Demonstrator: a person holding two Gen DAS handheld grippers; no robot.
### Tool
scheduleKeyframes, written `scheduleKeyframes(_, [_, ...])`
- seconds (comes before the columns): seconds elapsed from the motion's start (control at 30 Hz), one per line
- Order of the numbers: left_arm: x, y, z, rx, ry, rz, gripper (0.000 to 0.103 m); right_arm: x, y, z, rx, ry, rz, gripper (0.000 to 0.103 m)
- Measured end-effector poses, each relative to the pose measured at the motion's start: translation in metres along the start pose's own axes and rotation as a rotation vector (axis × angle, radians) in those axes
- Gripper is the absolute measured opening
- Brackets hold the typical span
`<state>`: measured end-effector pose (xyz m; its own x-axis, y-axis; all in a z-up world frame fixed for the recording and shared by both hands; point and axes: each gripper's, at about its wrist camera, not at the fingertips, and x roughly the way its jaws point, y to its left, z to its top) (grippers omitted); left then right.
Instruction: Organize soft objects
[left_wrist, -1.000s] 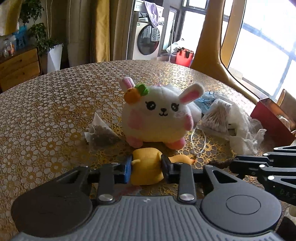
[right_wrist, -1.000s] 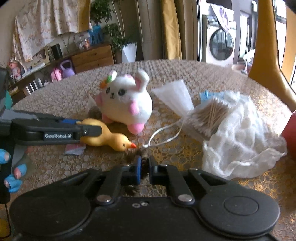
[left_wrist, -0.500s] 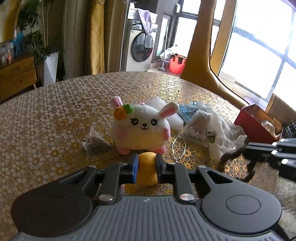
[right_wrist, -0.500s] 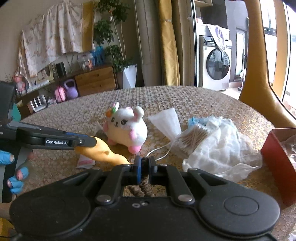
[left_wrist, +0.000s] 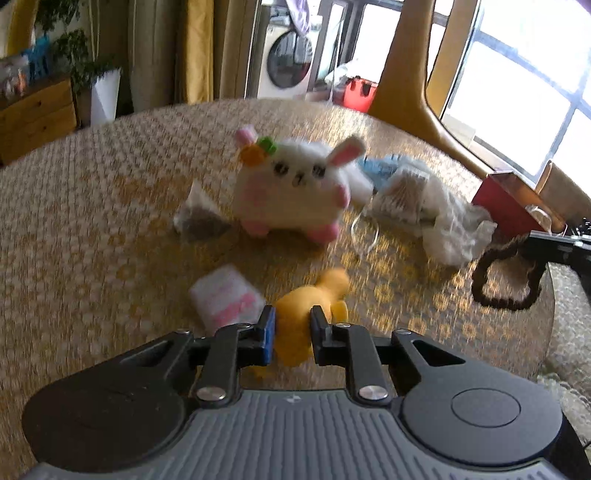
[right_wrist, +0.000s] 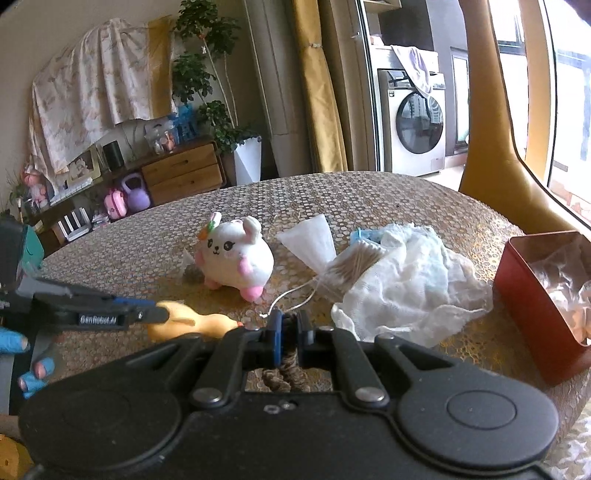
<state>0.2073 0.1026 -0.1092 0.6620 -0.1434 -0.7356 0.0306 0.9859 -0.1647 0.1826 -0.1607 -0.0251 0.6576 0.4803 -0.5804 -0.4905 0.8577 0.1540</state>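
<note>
Meanwhile, the left gripper (left_wrist: 291, 326) pinches a yellow rubber duck (left_wrist: 306, 314) above the table (left_wrist: 92, 221), duck's neck pointing ahead toward the plush bunny (left_wrist: 295, 188); the right gripper (right_wrist: 287, 332) clamps a brown braided hair tie (left_wrist: 506, 277), nearer the red box (right_wrist: 535, 295) at right.

On the table (right_wrist: 369, 195), the plush rabbit (right_wrist: 236, 256) sat left of the cloth heap (right_wrist: 410, 280), cotton swabs (right_wrist: 354, 264) between them. A sachet (left_wrist: 199, 218), perhaps tea, lay beside the rabbit's far side; the box (right_wrist: 535, 295) stood rightmost.
</note>
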Motion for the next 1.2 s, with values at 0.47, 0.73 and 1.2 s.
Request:
scheduleKeyframes(0.47, [-0.010, -0.006, -0.014, 0.121, -0.038, -0.040, 0.076, 0.003, 0.000, -0.006, 0.017, 0.024, 0.018, 0.007])
scheduleKeyframes(0.73, [0.019, -0.015, -0.014, 0.202, -0.016, -0.001, 0.076, 0.008, -0.003, -0.006, 0.026, 0.044, 0.018, 0.007])
scheduleKeyframes(1.2, [0.034, -0.025, -0.019, 0.228, -0.009, 0.070, 0.041, 0.009, -0.008, -0.009, 0.052, 0.058, 0.016, 0.007])
